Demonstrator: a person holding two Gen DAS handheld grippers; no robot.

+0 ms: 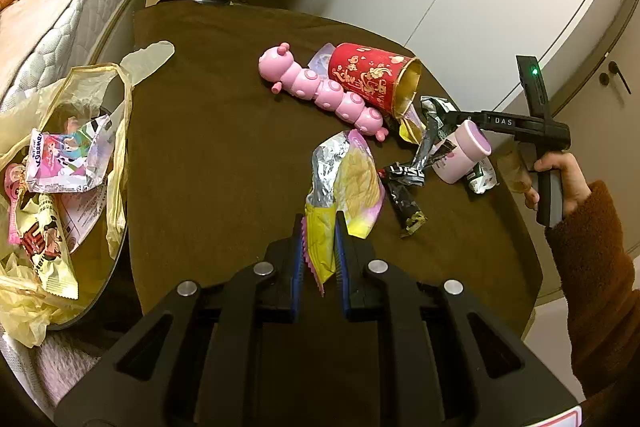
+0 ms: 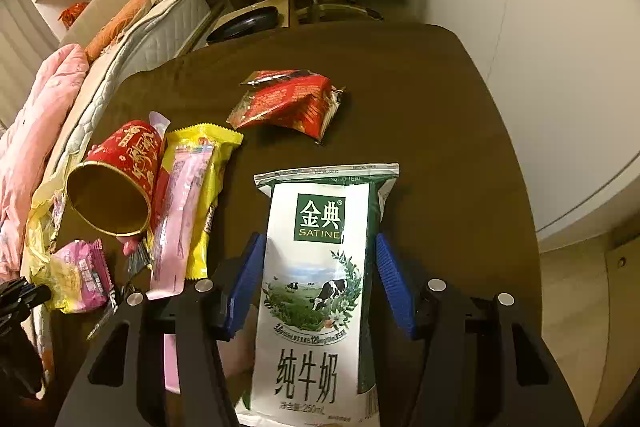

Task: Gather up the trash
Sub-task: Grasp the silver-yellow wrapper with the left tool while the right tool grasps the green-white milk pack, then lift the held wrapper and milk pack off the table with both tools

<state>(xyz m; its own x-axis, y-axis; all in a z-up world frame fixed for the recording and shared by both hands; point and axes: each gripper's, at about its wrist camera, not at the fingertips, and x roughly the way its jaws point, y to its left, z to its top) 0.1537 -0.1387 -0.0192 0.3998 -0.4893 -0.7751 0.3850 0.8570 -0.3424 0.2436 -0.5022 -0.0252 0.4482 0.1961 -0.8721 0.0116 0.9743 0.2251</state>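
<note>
Far left, the trash bag (image 1: 80, 163) is kept gaping beside the surface (image 1: 224, 155), likely for drop-ins. A yellow wrapper (image 1: 320, 239) is pinched in the left claw (image 1: 319, 227), probably bound for that bag. To the right, the milk carton (image 2: 320, 267) lies flat between the spread pads of the right claw (image 2: 318, 259), untouched, so it is judged not gripped.

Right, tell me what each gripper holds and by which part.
The left gripper pinches the yellow snack wrapper by its near crimped end. The right gripper holds nothing: its jaws stand open around the milk carton, pads clear.
</note>
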